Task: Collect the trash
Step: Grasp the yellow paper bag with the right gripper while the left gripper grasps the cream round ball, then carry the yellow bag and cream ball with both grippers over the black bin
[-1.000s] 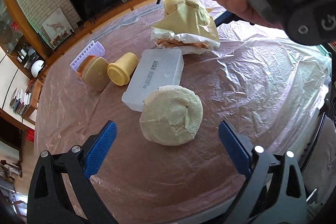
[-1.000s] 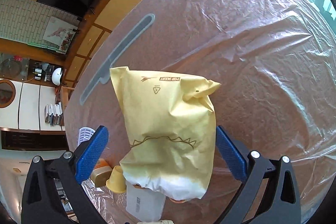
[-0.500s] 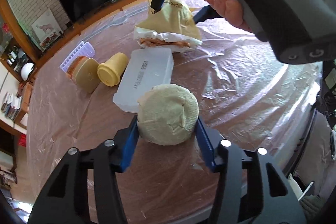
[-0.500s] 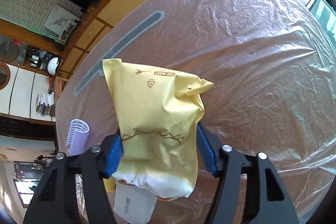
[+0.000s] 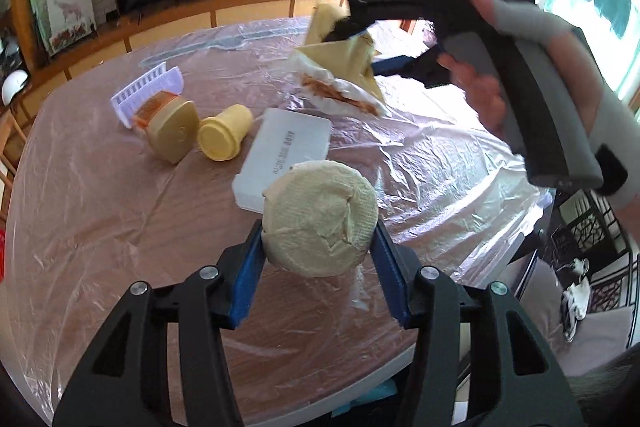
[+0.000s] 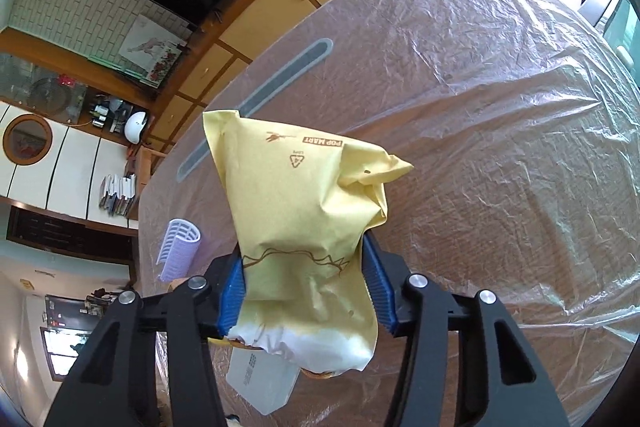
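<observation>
My left gripper (image 5: pixel 318 269) is shut on a round cream paper wad (image 5: pixel 320 219), held just above the plastic-covered table (image 5: pixel 100 227). My right gripper (image 6: pixel 306 291) is shut on a yellow paper bag (image 6: pixel 304 203) with white wrapping and orange food scraps at its lower end, lifted off the table. The same bag (image 5: pixel 340 67) shows in the left wrist view, held by the right gripper at the far side.
On the table lie a white plastic box (image 5: pixel 288 155), a yellow cup on its side (image 5: pixel 224 139), a tan lidded jar (image 5: pixel 172 131) and a lilac ribbed tray (image 5: pixel 144 95). The table's front edge is just below my left gripper. A TV and cabinets stand behind.
Both grippers closed from wide open onto their objects: left on the paper wad, right on the yellow bag. Both objects have been lifted off the table.
</observation>
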### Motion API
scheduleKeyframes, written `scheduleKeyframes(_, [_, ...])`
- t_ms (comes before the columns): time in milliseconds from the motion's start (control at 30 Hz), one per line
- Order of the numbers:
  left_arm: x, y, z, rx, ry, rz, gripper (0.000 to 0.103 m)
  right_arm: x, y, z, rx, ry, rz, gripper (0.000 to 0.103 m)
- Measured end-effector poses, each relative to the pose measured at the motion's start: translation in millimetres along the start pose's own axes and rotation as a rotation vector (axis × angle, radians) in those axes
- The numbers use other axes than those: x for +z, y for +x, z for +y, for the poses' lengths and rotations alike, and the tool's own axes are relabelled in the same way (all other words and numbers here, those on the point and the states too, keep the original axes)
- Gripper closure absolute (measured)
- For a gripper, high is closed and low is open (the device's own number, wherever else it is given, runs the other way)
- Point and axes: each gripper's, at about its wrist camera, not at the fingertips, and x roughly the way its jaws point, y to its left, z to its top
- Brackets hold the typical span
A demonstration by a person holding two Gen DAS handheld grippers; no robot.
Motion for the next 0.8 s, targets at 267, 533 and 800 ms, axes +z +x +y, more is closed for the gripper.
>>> scheduleKeyframes(267, [-5.0, -9.5, 10.3, 0.002, -0.039, -0.01, 0.05, -16.0, -24.4, -11.5, 0.104, -0.024, 0.003, 0.054])
scheduleKeyframes(533, [-8.1, -14.7, 19.1, 0.005, -0.069, -0.015, 0.05, -30.5, -46.8, -23.6, 0.19, -0.03, -0.004, 0.058])
scheduleKeyframes(800, [-12.1, -23.5, 21.2, 0.019, -0.061, -0.024, 0.05, -49.9, -75.0, -34.7, 0.213, -0.057, -0.02, 0.058])
